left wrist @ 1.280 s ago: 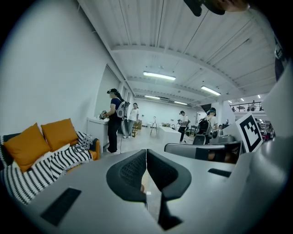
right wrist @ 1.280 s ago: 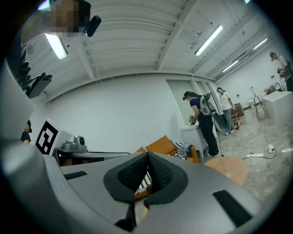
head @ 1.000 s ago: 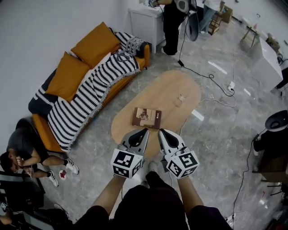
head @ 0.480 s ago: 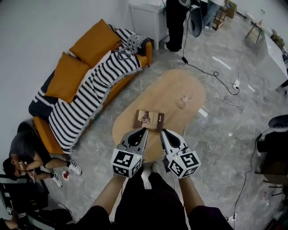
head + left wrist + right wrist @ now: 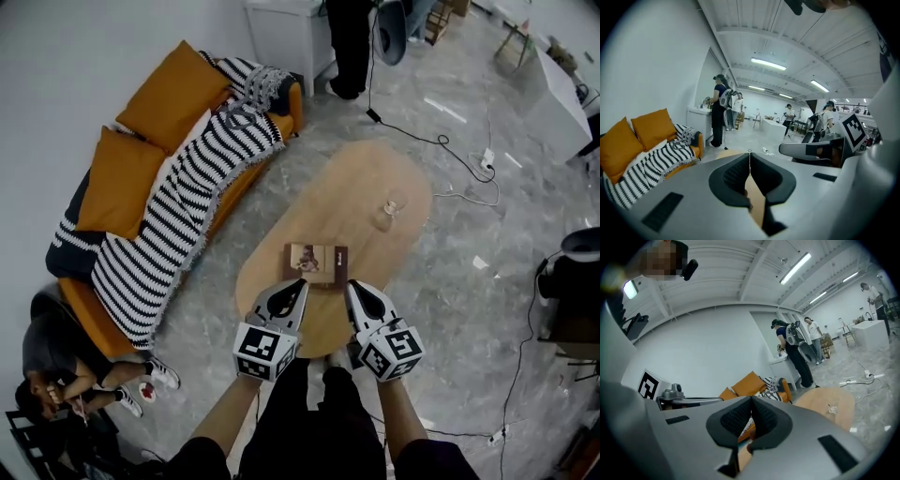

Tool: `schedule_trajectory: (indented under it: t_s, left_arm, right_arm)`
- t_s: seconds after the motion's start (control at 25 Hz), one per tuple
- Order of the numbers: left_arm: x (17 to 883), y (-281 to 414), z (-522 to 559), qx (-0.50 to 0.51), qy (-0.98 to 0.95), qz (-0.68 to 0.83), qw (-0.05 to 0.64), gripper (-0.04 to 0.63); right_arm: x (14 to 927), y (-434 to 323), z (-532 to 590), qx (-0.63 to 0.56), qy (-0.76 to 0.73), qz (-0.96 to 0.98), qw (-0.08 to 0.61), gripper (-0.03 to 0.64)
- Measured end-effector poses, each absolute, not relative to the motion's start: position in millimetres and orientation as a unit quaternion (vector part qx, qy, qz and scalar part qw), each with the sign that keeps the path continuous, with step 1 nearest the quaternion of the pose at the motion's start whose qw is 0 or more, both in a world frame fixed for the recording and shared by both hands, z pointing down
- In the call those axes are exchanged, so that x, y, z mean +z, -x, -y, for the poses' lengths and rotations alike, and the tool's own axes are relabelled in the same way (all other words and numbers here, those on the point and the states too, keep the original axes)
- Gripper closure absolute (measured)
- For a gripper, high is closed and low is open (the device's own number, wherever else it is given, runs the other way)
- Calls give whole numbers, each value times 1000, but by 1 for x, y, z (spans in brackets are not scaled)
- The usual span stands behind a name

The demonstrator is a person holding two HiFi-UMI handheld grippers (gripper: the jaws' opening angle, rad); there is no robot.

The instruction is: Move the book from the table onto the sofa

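the sofa (image 5: 242, 186) stands left of the oval wooden worktop (image 5: 349, 192). the book (image 5: 316, 263) lies flat by the worktop's near end, apart from the sofa. just before it hover the left claw (image 5: 301, 282) and right claw (image 5: 353, 284), both pinched together, holding nothing.

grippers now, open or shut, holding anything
left gripper: shut, holding nothing
right gripper: shut, holding nothing
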State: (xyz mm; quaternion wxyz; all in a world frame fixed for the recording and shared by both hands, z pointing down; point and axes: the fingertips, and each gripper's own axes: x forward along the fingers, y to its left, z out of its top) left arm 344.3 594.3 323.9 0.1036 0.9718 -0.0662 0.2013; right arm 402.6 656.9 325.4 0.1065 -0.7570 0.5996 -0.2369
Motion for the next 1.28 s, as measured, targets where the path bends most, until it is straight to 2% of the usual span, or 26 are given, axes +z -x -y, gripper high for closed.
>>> schedule_trajectory:
  t_s: [0.24, 0.84, 1.08, 1.28]
  left_arm:
    - [354, -346, -557, 225, -971, 15, 81, 578]
    - [444, -371, -527, 271, -959, -5, 85, 578]
    - [513, -385, -505, 308, -948, -20, 83, 578]
    - [591, -390, -487, 343, -934, -45, 89, 578]
  right_arm:
    - [356, -408, -637, -262, 783, -550, 126, 594]
    - [454, -441, -631, -327, 779, -519, 133, 592]
    - [522, -448, -629, -370, 769, -496, 161, 592]
    - [590, -455, -626, -405, 756, -491, 151, 591]
